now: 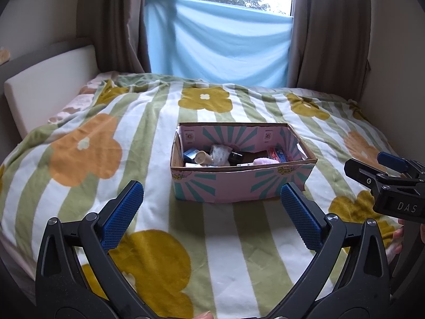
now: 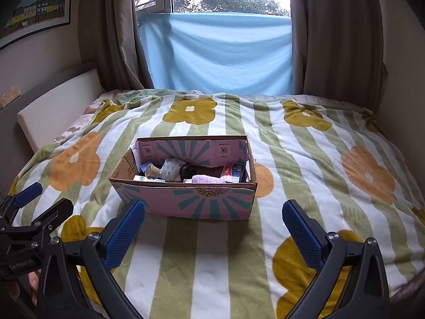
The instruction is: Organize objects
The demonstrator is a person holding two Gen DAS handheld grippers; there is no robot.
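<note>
Both claws, left claw [image 1: 211, 207] and right claw [image 2: 213, 226], gape empty before the seemingly full box [image 2: 186, 199].

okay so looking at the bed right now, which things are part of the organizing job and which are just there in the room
Part of the job:
cardboard box
small items inside it: cork-coloured cup, black jar, pink cloth
left gripper and right gripper, both open

Just there:
flowered blanket
blue sheet
curtains
wall picture

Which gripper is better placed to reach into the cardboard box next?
Probably the left gripper: the box sits centred between its open fingers. From the right gripper, also open and empty, the box lies off to the left.
</note>
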